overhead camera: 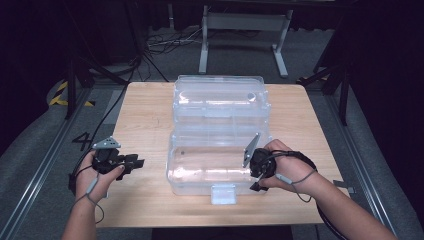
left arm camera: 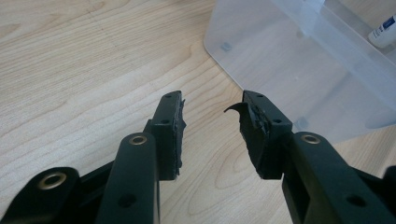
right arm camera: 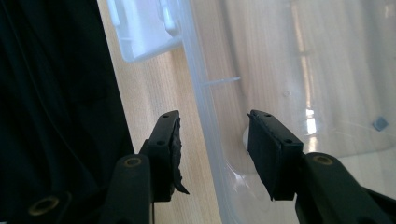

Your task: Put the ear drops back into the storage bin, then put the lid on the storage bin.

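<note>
**Clear plastic case lies open at mid-table, a gripper at either side**

A clear plastic case (overhead camera: pixel 218 135) lies opened flat in the middle of a light wooden table (overhead camera: pixel 145 115), its far half resting toward the back edge and its near half toward the person. A white latch tab (overhead camera: pixel 223 193) juts from the near rim. In the left gripper view a small white tube (left arm camera: pixel 384 32) with blue print lies inside the case at the far right. The right gripper (overhead camera: pixel 256 172), held in the person's right hand (overhead camera: pixel 285 167), sits at the near right corner of the case; in the right gripper view its jaws stand apart astride the rim (right arm camera: pixel 205 116), one pad over the table outside, the other over the transparent floor inside, neither pressing on the wall. The left gripper (overhead camera: pixel 134 162), held in the left hand (overhead camera: pixel 97 175), rests over bare wood just left of the case and apart from it. In the left gripper view its jaws stand apart with nothing between them, the worn pads (left arm camera: pixel 176 130) pointing toward the case's near corner. Dark floor and cables surround the table.
</note>
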The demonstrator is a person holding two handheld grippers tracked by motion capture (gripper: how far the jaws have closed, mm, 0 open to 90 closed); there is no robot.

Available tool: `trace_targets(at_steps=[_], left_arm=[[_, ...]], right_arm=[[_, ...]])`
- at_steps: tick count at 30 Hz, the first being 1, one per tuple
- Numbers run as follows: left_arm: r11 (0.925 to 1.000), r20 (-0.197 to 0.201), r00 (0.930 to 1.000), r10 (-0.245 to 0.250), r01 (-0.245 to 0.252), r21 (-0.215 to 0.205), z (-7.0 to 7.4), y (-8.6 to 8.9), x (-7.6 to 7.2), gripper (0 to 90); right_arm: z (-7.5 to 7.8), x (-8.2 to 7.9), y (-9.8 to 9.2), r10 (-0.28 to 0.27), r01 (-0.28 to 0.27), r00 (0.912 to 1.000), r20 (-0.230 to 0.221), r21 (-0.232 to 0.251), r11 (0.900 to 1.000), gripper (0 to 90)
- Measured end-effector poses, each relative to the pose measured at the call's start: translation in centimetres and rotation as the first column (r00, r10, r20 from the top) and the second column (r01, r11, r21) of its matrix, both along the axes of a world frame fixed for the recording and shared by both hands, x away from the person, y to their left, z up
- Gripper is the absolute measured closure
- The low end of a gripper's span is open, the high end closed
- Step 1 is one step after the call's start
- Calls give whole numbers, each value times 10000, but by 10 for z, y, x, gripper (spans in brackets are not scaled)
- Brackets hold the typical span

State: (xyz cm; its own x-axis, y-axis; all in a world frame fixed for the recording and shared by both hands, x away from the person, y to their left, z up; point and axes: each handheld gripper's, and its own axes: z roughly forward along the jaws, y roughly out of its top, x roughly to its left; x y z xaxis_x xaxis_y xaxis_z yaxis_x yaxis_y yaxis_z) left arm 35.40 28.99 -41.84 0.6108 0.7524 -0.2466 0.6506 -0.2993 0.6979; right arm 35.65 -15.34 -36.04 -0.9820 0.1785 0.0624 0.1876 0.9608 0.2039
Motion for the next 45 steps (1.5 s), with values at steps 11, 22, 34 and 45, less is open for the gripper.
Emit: trace_targets(at_steps=[11,22,34,45], left_arm=[[9997,-122,9999,-122,119,-226,0,0,3,587],[9995,-41,9997,-257,256,-210,6,-2,5,604],[9974,73,9974,-712,713,-131,18,-14,12,632],[9897,361,9891,-1429,1429,20,37,-31,20,627]], right_arm=[[-28,-1,9,255,-270,9991,-331,-446,9986,578],[-43,-1,14,442,-450,9990,-118,-754,9961,756],[-44,-2,13,452,-421,9983,376,-794,9960,850],[-43,-3,11,370,-343,9985,399,-669,9972,848]])
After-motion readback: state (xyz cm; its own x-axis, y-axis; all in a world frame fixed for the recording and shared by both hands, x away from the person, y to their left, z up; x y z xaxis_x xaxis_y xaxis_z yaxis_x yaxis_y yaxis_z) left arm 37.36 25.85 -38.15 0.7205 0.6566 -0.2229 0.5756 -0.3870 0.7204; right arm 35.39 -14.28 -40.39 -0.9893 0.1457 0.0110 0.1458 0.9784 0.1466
